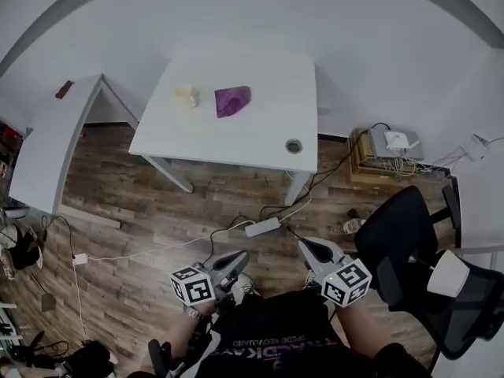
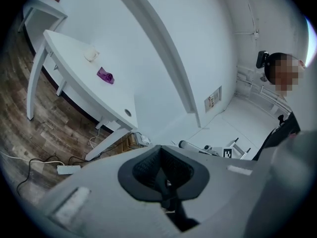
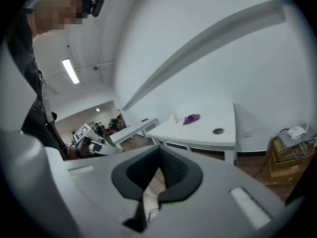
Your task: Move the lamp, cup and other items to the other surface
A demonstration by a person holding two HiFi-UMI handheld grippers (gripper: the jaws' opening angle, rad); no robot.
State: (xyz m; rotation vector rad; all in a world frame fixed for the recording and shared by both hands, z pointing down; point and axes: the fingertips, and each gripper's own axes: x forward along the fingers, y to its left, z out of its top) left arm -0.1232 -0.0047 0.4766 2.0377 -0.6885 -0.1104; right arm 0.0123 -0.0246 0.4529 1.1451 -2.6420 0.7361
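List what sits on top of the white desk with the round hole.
On the white desk: a crumpled purple item, a small cream object beside it, and the round cable hole. Nothing covers the top.

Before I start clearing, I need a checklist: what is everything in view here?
table: 1, white, centre, against the wall
purple item: 1, purple, on the table
cream item: 1, cream, on the table, left of the purple item
side table: 1, white, far left
red item: 1, dark red, on the side table's far end
power strip: 1, white, on the floor in front of the table
chair: 1, black, right
white item: 1, white, on the chair; cannot tell what
crate: 1, wooden, right of the table by the wall
left gripper: 1, grey, bottom left, jaws shut, empty
right gripper: 1, grey, bottom right, jaws shut, empty
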